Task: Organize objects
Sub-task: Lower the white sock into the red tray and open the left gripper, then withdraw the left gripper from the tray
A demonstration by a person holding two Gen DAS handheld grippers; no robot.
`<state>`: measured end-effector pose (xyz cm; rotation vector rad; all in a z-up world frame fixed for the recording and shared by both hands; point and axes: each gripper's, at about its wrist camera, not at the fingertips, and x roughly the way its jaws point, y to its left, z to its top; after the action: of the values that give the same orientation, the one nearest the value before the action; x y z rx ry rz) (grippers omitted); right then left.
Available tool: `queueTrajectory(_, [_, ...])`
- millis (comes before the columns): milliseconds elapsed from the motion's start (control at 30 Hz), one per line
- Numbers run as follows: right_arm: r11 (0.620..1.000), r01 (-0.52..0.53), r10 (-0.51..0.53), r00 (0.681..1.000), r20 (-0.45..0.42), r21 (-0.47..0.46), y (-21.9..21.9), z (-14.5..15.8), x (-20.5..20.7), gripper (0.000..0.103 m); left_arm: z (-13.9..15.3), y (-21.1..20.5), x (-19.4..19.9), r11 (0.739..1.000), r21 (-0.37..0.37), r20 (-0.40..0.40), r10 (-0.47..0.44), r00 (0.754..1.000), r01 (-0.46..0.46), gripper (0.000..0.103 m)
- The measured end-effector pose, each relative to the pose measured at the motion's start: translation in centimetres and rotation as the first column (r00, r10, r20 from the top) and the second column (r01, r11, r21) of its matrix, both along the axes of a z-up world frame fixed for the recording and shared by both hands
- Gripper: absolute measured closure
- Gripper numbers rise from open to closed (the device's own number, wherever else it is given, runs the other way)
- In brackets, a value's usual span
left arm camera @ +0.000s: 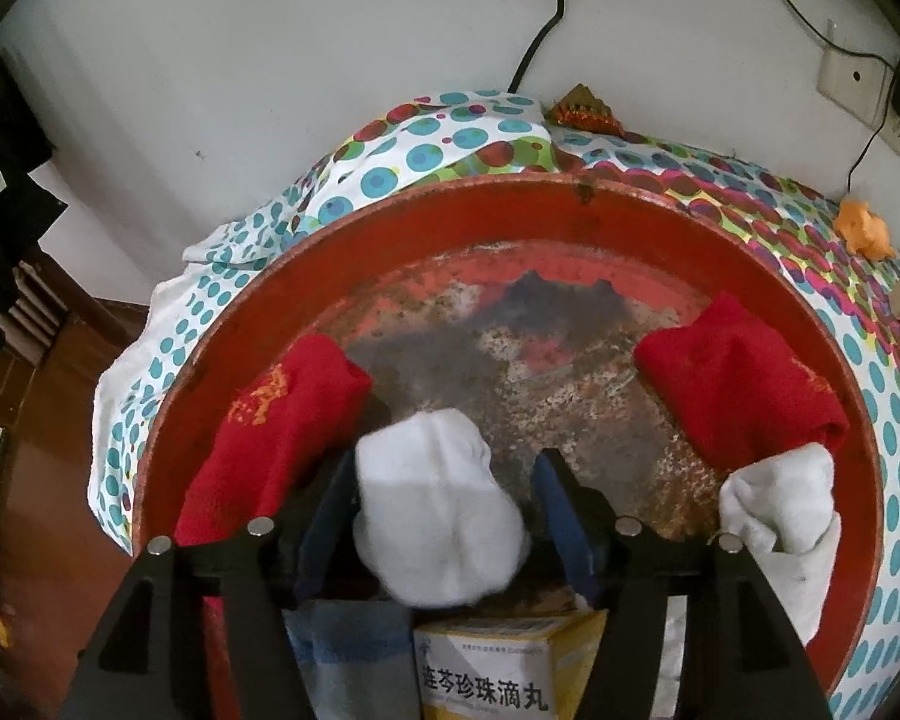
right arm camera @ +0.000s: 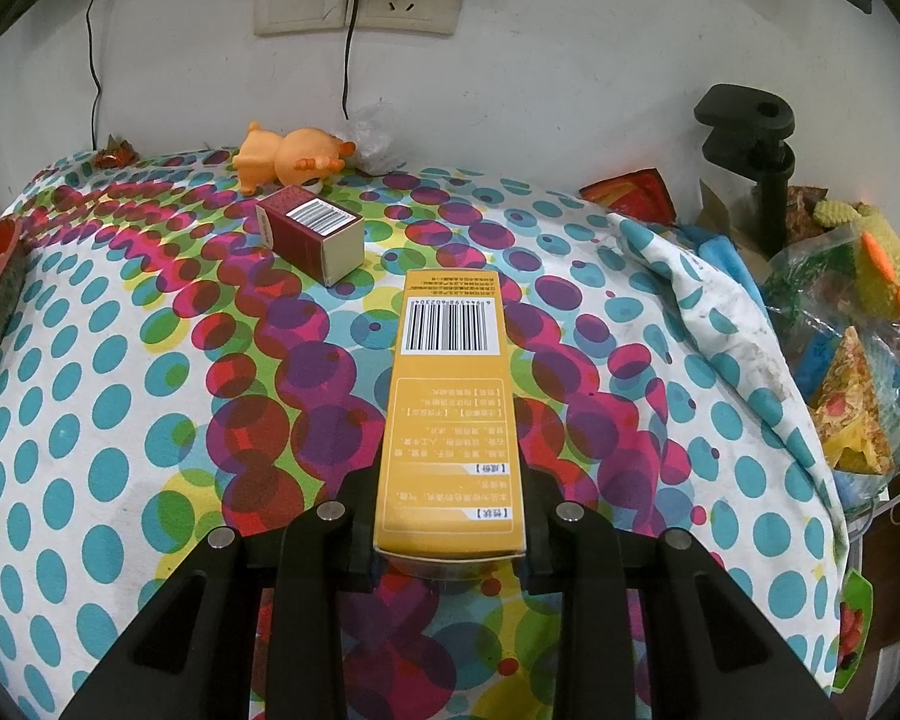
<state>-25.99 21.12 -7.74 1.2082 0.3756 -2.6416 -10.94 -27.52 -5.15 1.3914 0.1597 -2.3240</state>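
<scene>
A round red tray [left arm camera: 570,204] with a worn bottom fills the left wrist view. In it lie a red sock [left arm camera: 276,420] at the left, a second red sock [left arm camera: 744,384] at the right and a white sock [left arm camera: 780,504] below that one. A bundled white sock [left arm camera: 438,516] rests between the blue pads [left arm camera: 564,510] of my left gripper [left arm camera: 447,462], which stands open; a narrow gap shows beside the right pad. In the right wrist view, my right gripper [right arm camera: 450,492] is shut on a long yellow box [right arm camera: 450,396], held over the spotted cloth [right arm camera: 120,390].
A medicine box [left arm camera: 510,666] and a blue-grey cloth [left arm camera: 354,654] lie at the tray's near edge. On the spotted cloth sit a dark red box [right arm camera: 312,231] and an orange toy [right arm camera: 288,159]. A black clamp [right arm camera: 750,144] and bags of clutter [right arm camera: 852,360] crowd the right.
</scene>
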Motion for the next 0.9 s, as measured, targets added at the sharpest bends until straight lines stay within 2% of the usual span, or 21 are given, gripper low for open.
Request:
queueTrajectory(333, [1.0,0.001,-0.001,1.0,-0.003,0.009,-0.2,0.1,0.0,0.074,1.7,0.3,0.9,1.0,0.018,-0.041,-0.009,0.999,0.01,0.034])
queueTrajectory(567, [1.0,0.003,-0.003,1.0,-0.003,0.011,-0.5,0.3,0.0,0.074,3.1,2.3,2.4,0.999,0.018,-0.076,-0.036,0.996,0.038,0.034])
queueTrajectory(733, [1.0,0.003,-0.003,1.0,-0.006,0.018,-0.3,0.3,-0.2,0.074,3.7,4.6,4.7,0.998,-0.001,-0.101,-0.059,0.993,0.06,0.034])
queueTrajectory(900, [1.0,0.004,-0.004,1.0,-0.009,0.026,-0.3,0.4,-0.1,0.074,5.1,6.4,8.1,0.997,0.005,-0.17,-0.071,0.983,0.073,0.034])
